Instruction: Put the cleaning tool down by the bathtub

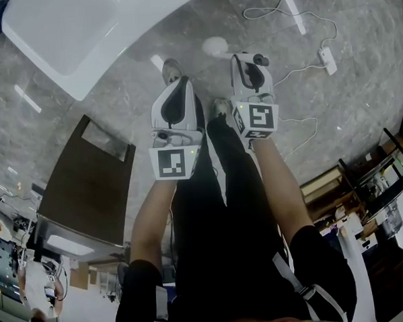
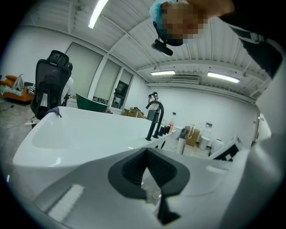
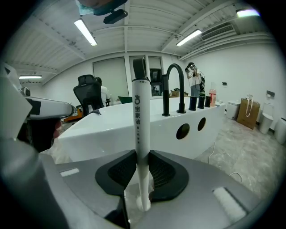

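The right tongs (image 3: 142, 172) clamp the white handle of the cleaning tool (image 3: 139, 116). It juts out ahead of them toward the bathtub (image 3: 107, 129), probably ready for lowering onto the floor (image 3: 250, 156) beside it. The left tongs (image 2: 148, 172) are closed on nothing, idle alongside.

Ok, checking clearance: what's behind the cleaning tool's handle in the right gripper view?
The white bathtub, with a black faucet on its rim to the right. The handle covers a strip of the tub.

A white power strip (image 1: 328, 61) lies on the marble floor (image 1: 360, 108) right of the right gripper (image 1: 250, 57). A dark cabinet (image 1: 88, 186) stands left of the left gripper (image 1: 176, 83).
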`<state>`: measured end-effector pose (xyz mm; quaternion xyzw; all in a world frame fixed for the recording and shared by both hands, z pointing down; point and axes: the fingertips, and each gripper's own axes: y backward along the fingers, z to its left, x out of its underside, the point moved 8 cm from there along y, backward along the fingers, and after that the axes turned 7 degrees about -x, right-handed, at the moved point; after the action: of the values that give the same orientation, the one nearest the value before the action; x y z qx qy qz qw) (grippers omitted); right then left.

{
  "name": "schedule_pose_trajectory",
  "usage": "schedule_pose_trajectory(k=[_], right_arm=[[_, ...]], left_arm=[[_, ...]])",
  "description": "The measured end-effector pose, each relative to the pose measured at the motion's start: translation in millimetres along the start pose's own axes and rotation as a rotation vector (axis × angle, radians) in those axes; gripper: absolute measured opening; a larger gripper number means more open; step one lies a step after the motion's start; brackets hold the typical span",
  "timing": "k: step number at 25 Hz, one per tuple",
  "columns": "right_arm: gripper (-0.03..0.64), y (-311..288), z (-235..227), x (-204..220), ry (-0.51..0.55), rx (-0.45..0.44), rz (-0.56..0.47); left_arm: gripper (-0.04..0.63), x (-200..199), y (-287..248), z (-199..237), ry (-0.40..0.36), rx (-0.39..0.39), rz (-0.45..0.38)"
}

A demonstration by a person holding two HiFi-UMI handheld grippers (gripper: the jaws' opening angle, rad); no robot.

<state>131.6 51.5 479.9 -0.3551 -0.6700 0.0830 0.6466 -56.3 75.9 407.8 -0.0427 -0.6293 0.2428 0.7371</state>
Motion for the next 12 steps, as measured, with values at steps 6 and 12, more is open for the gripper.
schedule_pose_trajectory(k=[6, 12], right_arm=[[0.089, -25.1, 2.1, 14.3, -0.001, 0.002, 0.022], [0.089, -47.6, 0.2, 33.9, -0.007, 0.001, 0.045]], left_arm=[[0.009, 8.9, -7.4, 14.5, 0.009, 0.003, 0.008], [0.009, 21.1, -21.4, 25.3, 0.002, -0.006, 0.009]])
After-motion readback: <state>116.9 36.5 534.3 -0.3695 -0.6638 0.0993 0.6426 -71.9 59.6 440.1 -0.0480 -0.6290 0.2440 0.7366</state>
